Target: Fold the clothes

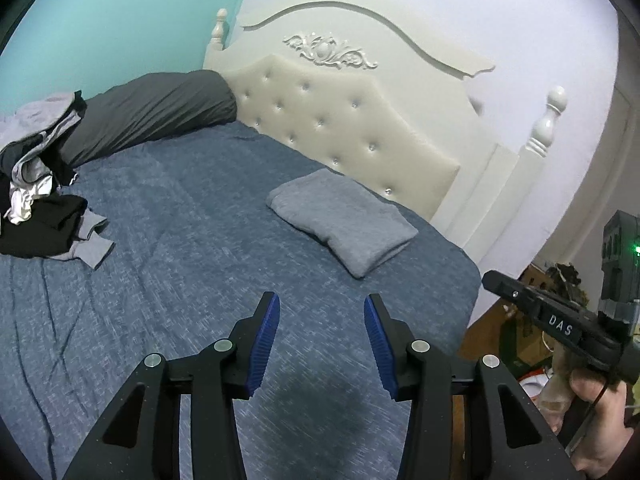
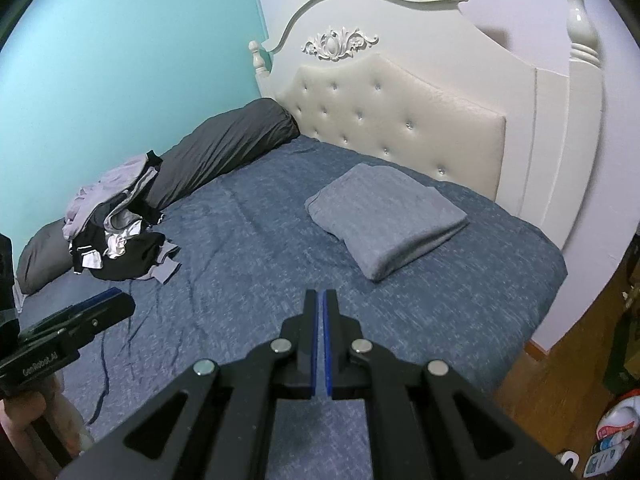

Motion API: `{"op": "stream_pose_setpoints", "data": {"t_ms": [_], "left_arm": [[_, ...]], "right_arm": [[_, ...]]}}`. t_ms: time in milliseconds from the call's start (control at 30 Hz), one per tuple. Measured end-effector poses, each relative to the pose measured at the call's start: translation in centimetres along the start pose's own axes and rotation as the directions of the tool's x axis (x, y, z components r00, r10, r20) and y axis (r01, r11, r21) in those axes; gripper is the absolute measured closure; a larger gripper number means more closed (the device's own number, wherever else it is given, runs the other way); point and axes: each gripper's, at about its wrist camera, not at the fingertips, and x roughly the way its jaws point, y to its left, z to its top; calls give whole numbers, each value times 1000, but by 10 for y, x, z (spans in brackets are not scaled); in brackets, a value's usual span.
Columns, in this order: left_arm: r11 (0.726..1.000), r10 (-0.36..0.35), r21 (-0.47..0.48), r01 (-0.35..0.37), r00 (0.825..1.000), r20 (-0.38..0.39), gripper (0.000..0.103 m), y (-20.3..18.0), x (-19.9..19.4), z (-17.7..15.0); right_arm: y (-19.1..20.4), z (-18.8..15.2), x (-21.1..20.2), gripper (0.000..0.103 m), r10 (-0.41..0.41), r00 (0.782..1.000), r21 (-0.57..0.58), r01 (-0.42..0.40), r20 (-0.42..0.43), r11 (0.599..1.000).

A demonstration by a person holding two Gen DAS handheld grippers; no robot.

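While both hover over the bed [image 1: 180, 216]: left tool [image 1: 322, 304] agape (empty), right tool [image 2: 321, 300] closed, empty.

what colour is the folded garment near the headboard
Heathered light grey-blue folded garment, clearest in the right wrist view.

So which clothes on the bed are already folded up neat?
The grey garment lying alone near the headboard is folded into a flat rectangle. The black, grey and white clothes pile by the dark pillow is just a crumpled heap.
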Motion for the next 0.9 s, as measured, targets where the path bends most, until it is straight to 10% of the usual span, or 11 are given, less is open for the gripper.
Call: {"op": "stream_pose_setpoints", "data": {"t_ms": [900], "left_arm": [[997, 30, 65, -31, 999, 27, 48, -48, -62, -30]], "right_arm": [[-2, -34, -87, 100, 6, 998, -7, -6, 57, 1000]]}}
